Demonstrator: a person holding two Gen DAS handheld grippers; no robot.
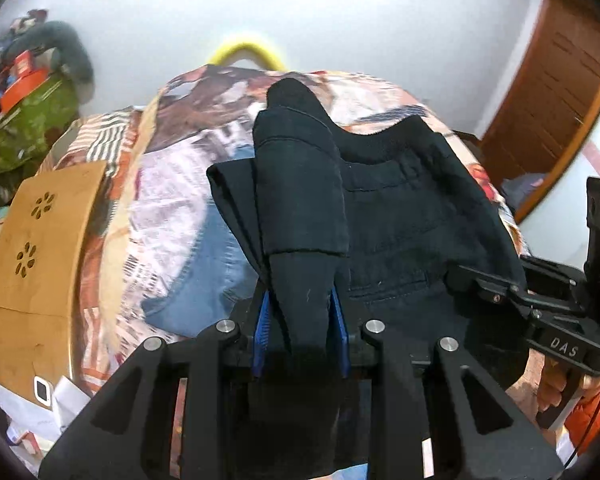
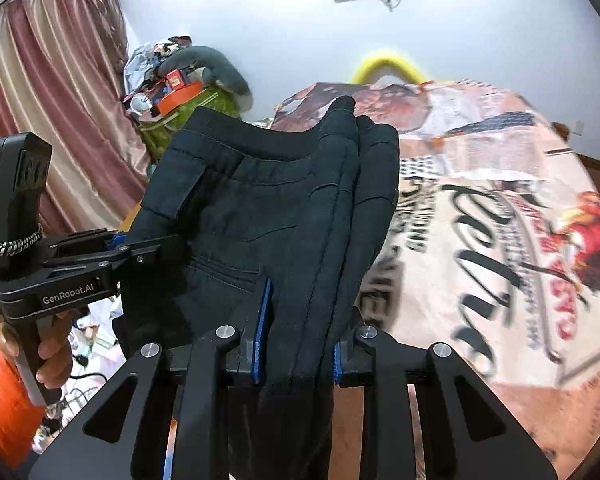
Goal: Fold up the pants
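Note:
The black pants (image 1: 396, 216) hang between my two grippers above the patterned bed cover (image 1: 172, 184). My left gripper (image 1: 300, 332) is shut on a bunched end of the pants, which stick up between its blue pads. My right gripper (image 2: 300, 344) is shut on the other end of the pants (image 2: 260, 216); folded layers stand up between its pads. The right gripper also shows in the left wrist view (image 1: 496, 292), and the left gripper shows in the right wrist view (image 2: 140, 252), each clamped on the cloth's edge.
The bed cover (image 2: 500, 208) spreads under and to the right. A wooden board (image 1: 40, 248) lies at the bed's left. A cluttered pile with a green bag (image 2: 188, 112) stands by the curtain (image 2: 52, 120). A wooden door (image 1: 548, 96) is at the right.

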